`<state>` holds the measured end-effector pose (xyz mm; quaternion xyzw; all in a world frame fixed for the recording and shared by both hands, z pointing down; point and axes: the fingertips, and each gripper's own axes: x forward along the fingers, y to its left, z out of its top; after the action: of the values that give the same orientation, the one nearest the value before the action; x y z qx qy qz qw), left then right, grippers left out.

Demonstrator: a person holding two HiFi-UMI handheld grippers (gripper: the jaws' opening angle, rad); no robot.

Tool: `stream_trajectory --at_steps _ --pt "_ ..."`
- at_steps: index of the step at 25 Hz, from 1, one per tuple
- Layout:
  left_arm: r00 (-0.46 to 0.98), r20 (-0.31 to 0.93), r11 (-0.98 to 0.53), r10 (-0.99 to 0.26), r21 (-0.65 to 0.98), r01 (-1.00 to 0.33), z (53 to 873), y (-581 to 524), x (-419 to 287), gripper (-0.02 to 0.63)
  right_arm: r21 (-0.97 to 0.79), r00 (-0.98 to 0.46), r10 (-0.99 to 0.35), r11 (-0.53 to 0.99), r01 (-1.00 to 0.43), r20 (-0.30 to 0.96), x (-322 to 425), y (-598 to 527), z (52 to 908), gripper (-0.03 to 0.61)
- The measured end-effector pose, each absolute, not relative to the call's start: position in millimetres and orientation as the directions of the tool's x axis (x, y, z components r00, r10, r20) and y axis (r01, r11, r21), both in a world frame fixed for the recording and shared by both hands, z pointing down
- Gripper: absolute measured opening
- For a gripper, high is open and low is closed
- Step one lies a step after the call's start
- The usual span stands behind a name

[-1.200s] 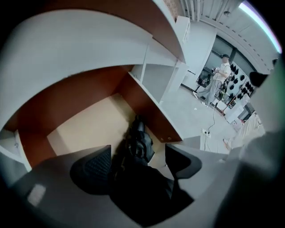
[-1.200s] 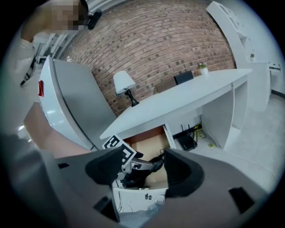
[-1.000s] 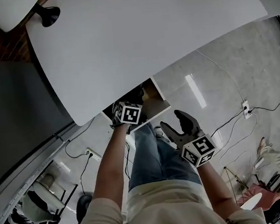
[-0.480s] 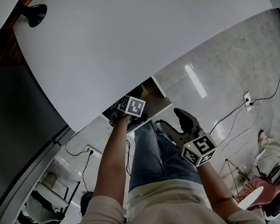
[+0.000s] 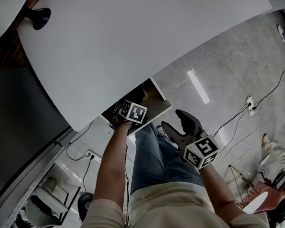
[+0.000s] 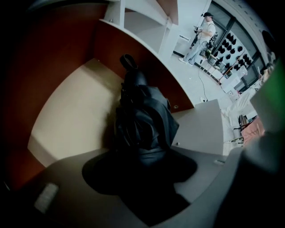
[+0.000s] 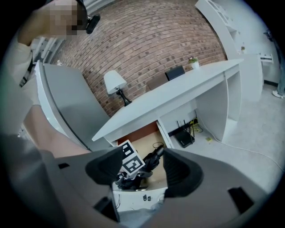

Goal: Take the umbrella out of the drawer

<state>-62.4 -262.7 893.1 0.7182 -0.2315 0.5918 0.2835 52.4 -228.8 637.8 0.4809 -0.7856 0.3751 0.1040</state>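
A folded black umbrella (image 6: 143,118) lies in the open drawer (image 6: 75,111), its handle (image 6: 128,61) pointing toward the drawer's back. My left gripper (image 6: 140,167) reaches steeply down into the drawer; its jaws are closing, the umbrella's near end sits between them and the pads meet the fabric. In the head view the left gripper (image 5: 132,112) hides most of the umbrella (image 5: 140,93) in the drawer (image 5: 157,98). My right gripper (image 5: 176,124) hangs open and empty in front of the drawer, above my lap. From the right gripper (image 7: 143,170) view the umbrella (image 7: 155,157) shows beside the left gripper's marker cube.
The drawer hangs under a wide white desk (image 5: 125,37) with a lamp (image 5: 38,17) at its far corner. Cables (image 5: 241,121) and a floor socket (image 5: 250,107) lie on the tiled floor at the right. A router (image 7: 185,137) stands under the desk.
My left gripper has sunk a little deeper into the drawer and rolled, so its marker cube shows a different tilt. The right gripper has stayed where it was.
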Motion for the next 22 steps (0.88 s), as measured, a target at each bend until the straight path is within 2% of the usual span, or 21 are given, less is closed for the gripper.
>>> stream_trajectory --at_steps 3,12,22 --pt "0.253 0.966 -0.724 -0.052 0.138 -0.676 871.7 -263.7 -53.9 0.261 -0.478 -0.522 -0.680 0.277 -0.834 0.516 54.5 -222.1 625.7 0.279" --pt "0.313 0.933 -0.701 -0.177 0.104 -0.705 800.8 -245.6 -43.9 0.261 -0.441 -0.555 -0.690 0.363 -0.821 0.465 57.2 -187.6 584.2 0.272" --pt "0.401 0.844 -0.639 -0.356 0.094 -0.764 705.0 -207.5 -32.3 0.261 -0.336 -0.581 -0.679 0.474 -0.814 0.448 58.7 -142.9 539.2 0.165"
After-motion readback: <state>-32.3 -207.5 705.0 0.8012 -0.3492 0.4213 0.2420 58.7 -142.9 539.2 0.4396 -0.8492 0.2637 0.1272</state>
